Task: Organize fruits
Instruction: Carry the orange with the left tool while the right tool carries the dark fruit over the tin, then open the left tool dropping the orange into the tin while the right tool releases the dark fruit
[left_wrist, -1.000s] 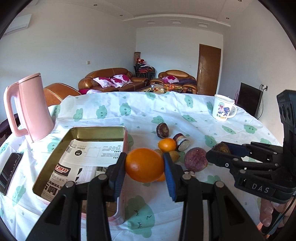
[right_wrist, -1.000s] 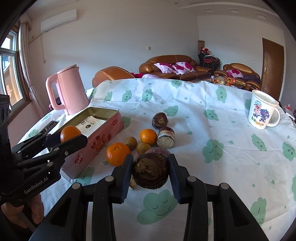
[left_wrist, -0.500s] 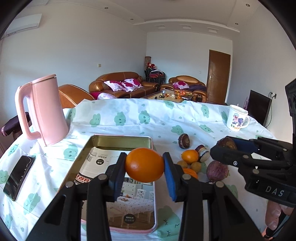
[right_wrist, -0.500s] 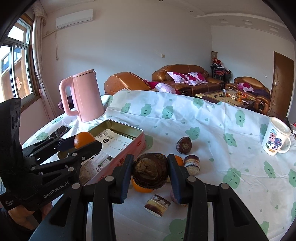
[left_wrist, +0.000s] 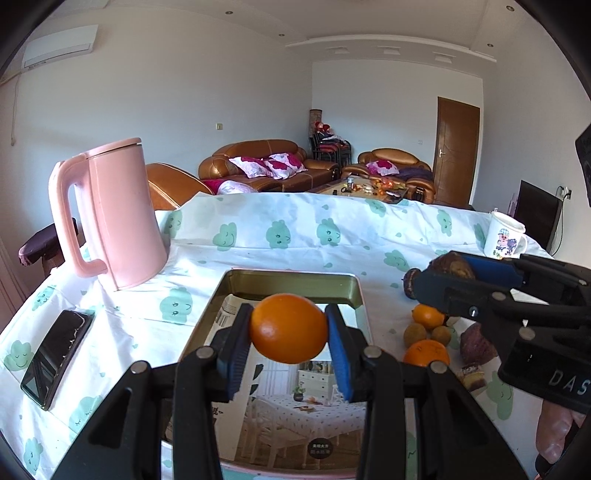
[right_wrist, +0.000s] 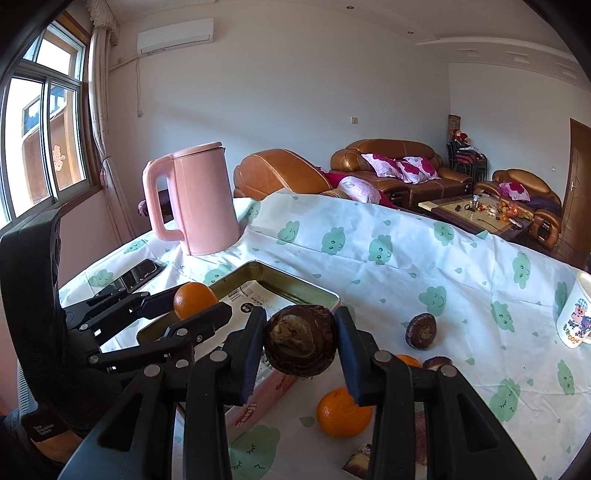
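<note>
Both grippers lifted and swung left: round orange (left_wrist: 289, 328) now hangs over the open gold-lined tin (left_wrist: 291, 282), brown taro root (right_wrist: 301, 345) reaching its right rim.

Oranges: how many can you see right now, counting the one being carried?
3. One orange is clamped in the left gripper over the tin. Two lie on the tablecloth right of the tin: a nearer one and a farther one. Others may be hidden behind the right gripper.

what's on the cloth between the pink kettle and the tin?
Nothing: bare tablecloth separates the kettle from the tin, clearest in the left wrist view. The phone lies off to the side.
</note>
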